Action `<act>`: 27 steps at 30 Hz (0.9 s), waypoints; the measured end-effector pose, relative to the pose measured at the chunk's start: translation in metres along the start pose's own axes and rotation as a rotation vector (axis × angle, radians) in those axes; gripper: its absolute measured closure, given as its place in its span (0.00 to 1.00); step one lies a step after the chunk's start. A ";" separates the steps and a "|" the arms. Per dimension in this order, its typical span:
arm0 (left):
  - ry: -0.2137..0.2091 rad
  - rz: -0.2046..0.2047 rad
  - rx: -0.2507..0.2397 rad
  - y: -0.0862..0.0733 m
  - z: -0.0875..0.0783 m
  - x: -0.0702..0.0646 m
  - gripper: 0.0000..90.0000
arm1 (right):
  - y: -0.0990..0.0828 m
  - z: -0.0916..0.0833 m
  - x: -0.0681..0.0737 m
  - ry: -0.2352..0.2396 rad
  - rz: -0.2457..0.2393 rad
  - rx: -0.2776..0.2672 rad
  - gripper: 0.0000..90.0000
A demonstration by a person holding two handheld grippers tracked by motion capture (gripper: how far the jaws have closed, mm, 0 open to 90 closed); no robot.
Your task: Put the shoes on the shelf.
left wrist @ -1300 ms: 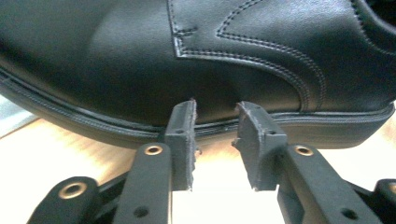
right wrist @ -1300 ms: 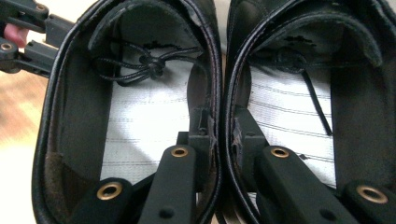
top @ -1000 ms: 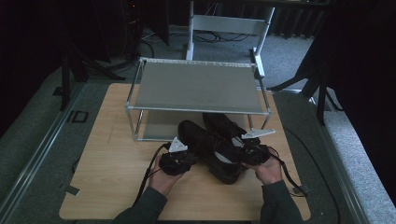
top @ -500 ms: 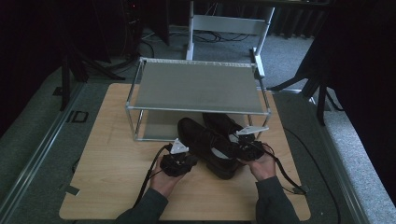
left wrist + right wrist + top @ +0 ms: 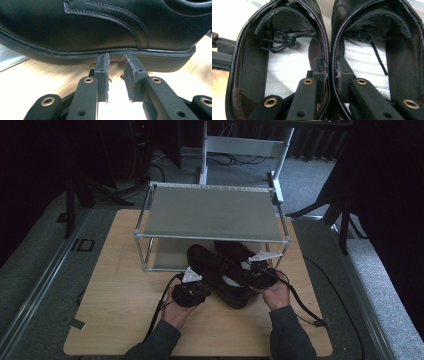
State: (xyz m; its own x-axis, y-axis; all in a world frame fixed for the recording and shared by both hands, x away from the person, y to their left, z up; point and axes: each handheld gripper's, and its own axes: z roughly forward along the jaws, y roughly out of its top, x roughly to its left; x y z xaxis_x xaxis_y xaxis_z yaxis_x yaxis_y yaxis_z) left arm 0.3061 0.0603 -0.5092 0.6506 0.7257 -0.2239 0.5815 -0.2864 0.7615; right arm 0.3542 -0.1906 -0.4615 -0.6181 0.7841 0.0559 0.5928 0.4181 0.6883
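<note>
Counter [image 5: 115, 320] of pale wood, carrying a two-tier metal shoe rack [image 5: 210, 212] at its far half, the lower shelf level with the counter top. Pair of black leather shoes [image 5: 220, 270] lying side by side in front of the rack, toes reaching under its lower tier, heels toward the person. Right hand-held gripper [image 5: 329, 71] clamped on the two adjoining inner walls of the pair, one jaw inside each shoe; left hand-held gripper [image 5: 116, 72], jaws nearly closed with a narrow gap and nothing between them, tips against the sole edge of the left shoe.
</note>
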 end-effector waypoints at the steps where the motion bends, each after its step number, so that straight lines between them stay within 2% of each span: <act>1: 0.000 -0.002 0.000 0.000 0.000 0.000 0.82 | 0.001 0.001 0.000 -0.002 0.007 -0.004 0.90; 9: 0.005 -0.008 0.008 0.001 0.005 0.000 0.81 | 0.011 0.009 0.002 -0.003 0.025 -0.020 0.90; 15: 0.016 -0.013 0.006 0.002 0.006 0.003 0.81 | 0.018 0.017 0.007 -0.027 0.030 -0.026 0.90; 23: 0.035 -0.017 0.012 0.003 0.010 0.004 0.81 | 0.018 0.024 0.008 -0.027 0.060 -0.047 0.90; 27: 0.051 -0.011 0.011 0.001 0.011 0.000 0.81 | 0.019 0.028 0.007 -0.049 0.076 -0.060 0.90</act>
State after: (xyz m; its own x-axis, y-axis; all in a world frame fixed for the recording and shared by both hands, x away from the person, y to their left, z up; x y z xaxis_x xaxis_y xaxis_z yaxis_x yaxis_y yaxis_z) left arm 0.3120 0.0530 -0.5147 0.6187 0.7597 -0.2002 0.5940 -0.2855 0.7521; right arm 0.3750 -0.1644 -0.4682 -0.5458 0.8346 0.0747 0.6036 0.3298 0.7259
